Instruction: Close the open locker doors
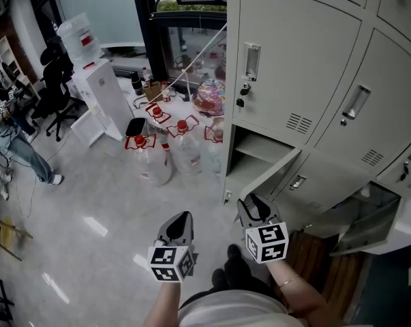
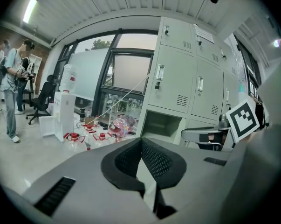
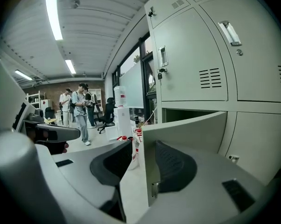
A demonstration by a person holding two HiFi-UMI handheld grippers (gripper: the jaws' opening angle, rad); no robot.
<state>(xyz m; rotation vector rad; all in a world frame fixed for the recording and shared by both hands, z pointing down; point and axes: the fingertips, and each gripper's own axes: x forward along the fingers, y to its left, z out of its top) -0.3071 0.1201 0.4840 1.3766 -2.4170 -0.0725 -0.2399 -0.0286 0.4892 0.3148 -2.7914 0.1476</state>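
I'm holding the right claw [image 3: 141,167] open astride the free edge of the open locker door [image 3: 187,127], a pad on each side, not squeezing. The left claw [image 2: 140,146] is hanging shut and empty, left of that door. I'm worrying the thin panel may slip out sideways as I push, or slam and bounce off its locker [image 1: 251,162]. A second door [image 1: 369,220] is gaping further right of it.

lockers [image 1: 300,80] right | open door [image 1: 277,172] low, swung out before them | bottles [image 1: 185,145] on floor [image 1: 89,210], left of lockers | dispenser [image 1: 99,97] farther left
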